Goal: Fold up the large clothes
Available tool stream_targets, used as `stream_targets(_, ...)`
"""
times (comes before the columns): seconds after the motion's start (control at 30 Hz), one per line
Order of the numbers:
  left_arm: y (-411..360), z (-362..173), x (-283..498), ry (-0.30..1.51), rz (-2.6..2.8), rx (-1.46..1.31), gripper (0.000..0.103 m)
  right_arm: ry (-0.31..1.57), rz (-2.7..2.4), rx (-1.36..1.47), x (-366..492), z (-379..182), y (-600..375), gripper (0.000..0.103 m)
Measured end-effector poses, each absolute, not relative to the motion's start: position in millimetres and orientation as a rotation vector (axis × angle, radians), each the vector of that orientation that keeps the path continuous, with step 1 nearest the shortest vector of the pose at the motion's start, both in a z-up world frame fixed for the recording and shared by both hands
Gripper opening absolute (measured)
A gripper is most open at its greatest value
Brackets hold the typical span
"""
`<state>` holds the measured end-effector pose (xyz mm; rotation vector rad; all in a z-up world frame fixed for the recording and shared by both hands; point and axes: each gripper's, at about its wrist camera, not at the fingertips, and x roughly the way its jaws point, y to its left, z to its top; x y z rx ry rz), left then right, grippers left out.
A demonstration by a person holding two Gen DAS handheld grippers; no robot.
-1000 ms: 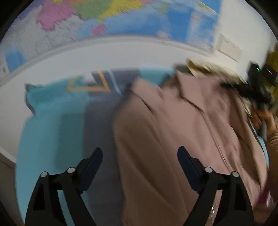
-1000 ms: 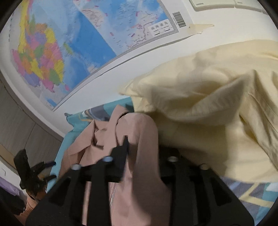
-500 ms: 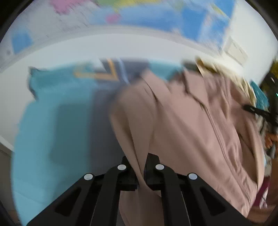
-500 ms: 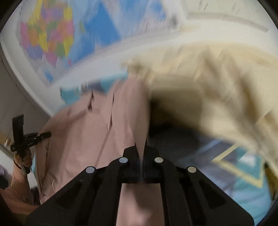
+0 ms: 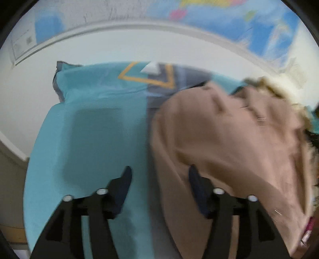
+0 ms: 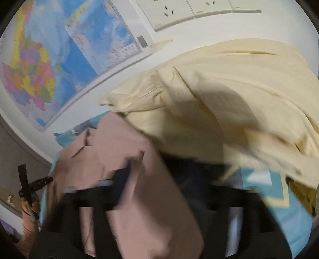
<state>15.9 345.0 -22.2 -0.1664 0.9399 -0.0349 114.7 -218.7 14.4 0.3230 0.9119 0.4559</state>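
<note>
Folding has barely begun: the dusty-pink cotton jacket [image 5: 229, 143] lies rumpled on the teal bedsheet [image 5: 89, 139], filling the frame's right half. The left gripper [image 5: 159, 179] has its jaws apart, empty. The right gripper [image 6: 169, 179] is blurred, jaws seemingly apart with pink cloth between; a cream garment [image 6: 219, 95] waits upper right.

Nothing here can I read outright. On my right view, the wall map [image 6: 59, 65] in the upper left of the frame carries a yellow heading strip and a small legend box with a barcode patch beside it, but the print is too small and smeared to make out. The white socket panel [image 6: 171, 14] at the top centre has a tiny mark on its lower edge, illegible. On my left view, the map's [image 5: 229, 24] corner at the far left shows faint printed lines and a small square code, all blurred.
</note>
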Motion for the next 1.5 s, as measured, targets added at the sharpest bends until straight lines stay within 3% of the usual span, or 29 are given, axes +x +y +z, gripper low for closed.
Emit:
stream_targets(0.03, 340, -16, -2, 0.913, -0.064, -0.169, 0.077, 0.909, 0.485, 0.306, 103, 16, -220, 0.076)
stream_targets(0.13, 315, -13, -39, 0.885, -0.152, -0.166, 0.084, 0.959, 0.543, 0.278, 70, 8, -218, 0.098)
stream_targets(0.3, 268, -44, -63, 0.984, -0.248, -0.164, 0.088, 1.108, 0.62, 0.244, 11, -30, -209, 0.096)
stream_targets(0.33, 264, -51, -62, 0.999, -0.245, -0.162, 0.085, 1.114, 0.616, 0.235, 6, -34, -209, 0.081)
stream_targets(0.37, 257, -56, -62, 1.003, -0.232, -0.151, 0.081, 1.125, 0.607, 0.218, 0, -38, -211, 0.049)
stream_targets(0.4, 255, -60, -61, 1.004, -0.216, -0.144, 0.068, 1.138, 0.593, 0.209, -2, -40, -216, 0.03)
stream_targets(0.43, 254, -62, -60, 1.009, -0.188, -0.133, 0.044, 1.142, 0.59, 0.218, -3, -38, -222, 0.003)
stream_targets(0.47, 255, -61, -58, 1.011, -0.163, -0.128, 0.029, 1.121, 0.576, 0.223, -2, -33, -230, 0.004)
stream_targets(0.5, 259, -62, -56, 1.015, -0.148, -0.137, 0.006, 1.097, 0.554, 0.214, 0, -27, -236, 0.004)
stream_targets(0.73, 326, -6, -52, 0.926, 0.086, -0.078, 0.004, 0.902, 0.28, 0.12, 30, 30, -303, 0.003)
stream_targets(0.8, 343, 1, -48, 0.914, 0.28, 0.056, 0.006, 0.923, 0.206, 0.114, 45, 21, -312, 0.006)
stream_targets(0.83, 348, -1, -44, 0.923, 0.383, 0.12, 0.017, 0.952, 0.168, 0.09, 50, 13, -312, 0.015)
stream_targets(0.87, 354, -6, -40, 0.942, 0.478, 0.185, 0.028, 0.964, 0.13, 0.075, 51, 7, -315, 0.035)
stream_targets(0.9, 357, -10, -39, 0.953, 0.492, 0.184, 0.041, 0.963, 0.112, 0.06, 49, 3, -313, 0.043)
stream_targets(0.97, 356, -17, -46, 0.97, 0.421, 0.121, 0.041, 0.925, 0.127, 0.036, 36, 8, -299, 0.066)
stream_targets(1.03, 348, -23, -58, 0.991, 0.286, 0.032, 0.066, 0.856, 0.122, -0.021, 16, 22, -281, 0.072)
stream_targets(1.2, 315, -36, -91, 0.976, 0.075, -0.064, 0.076, 0.755, 0.486, -0.059, -54, 61, -219, 0.083)
stream_targets(1.3, 301, -57, -90, 1.018, 0.072, -0.058, 0.075, 0.769, 0.794, -0.203, -93, 54, -139, 0.088)
stream_targets(1.4, 301, -72, -90, 1.039, 0.124, -0.028, 0.053, 0.813, 1.002, -0.33, -120, 32, -69, 0.088)
stream_targets(1.5, 304, -69, -93, 1.018, 0.205, 0.034, 0.012, 0.831, 1.081, -0.486, -138, 6, -16, 0.086)
